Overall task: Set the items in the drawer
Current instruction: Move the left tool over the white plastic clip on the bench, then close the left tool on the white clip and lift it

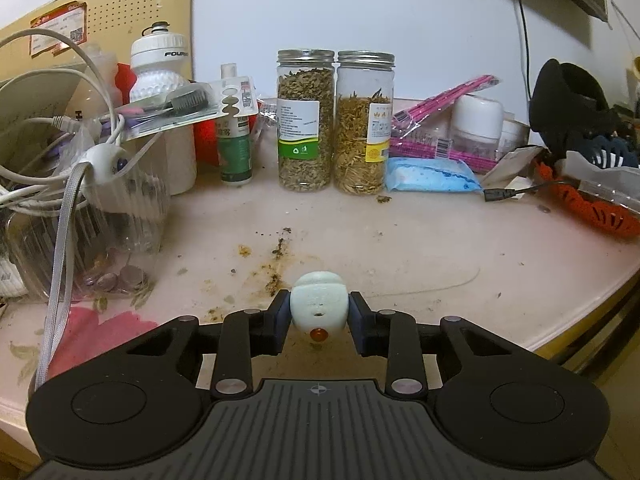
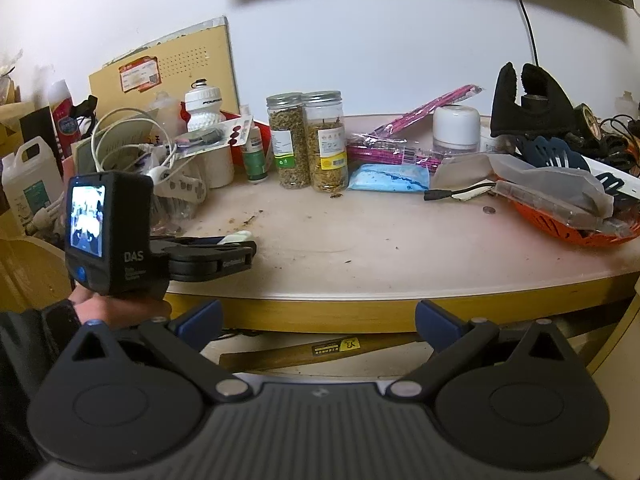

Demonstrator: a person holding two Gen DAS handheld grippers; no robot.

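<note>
My left gripper (image 1: pixel 319 316) is shut on a small pale mint-green case (image 1: pixel 318 304) with an orange dot at its near end, held just above the stained tabletop (image 1: pixel 400 248). In the right wrist view the left gripper (image 2: pixel 244 245) shows at the table's front left with the pale case (image 2: pixel 237 237) between its fingers. My right gripper (image 2: pixel 318 326) is open and empty, in front of and below the table's yellow front edge (image 2: pixel 360 304). No drawer is in view.
Two glass jars of dried herbs (image 1: pixel 334 120) stand at the back middle. A white sports bottle (image 1: pixel 160 68), cables and a clear coin jar (image 1: pixel 92 232) crowd the left. A blue packet (image 1: pixel 430 174), pink sticks and an orange basket (image 1: pixel 592 204) lie right. A hammer handle (image 2: pixel 312 350) lies under the table.
</note>
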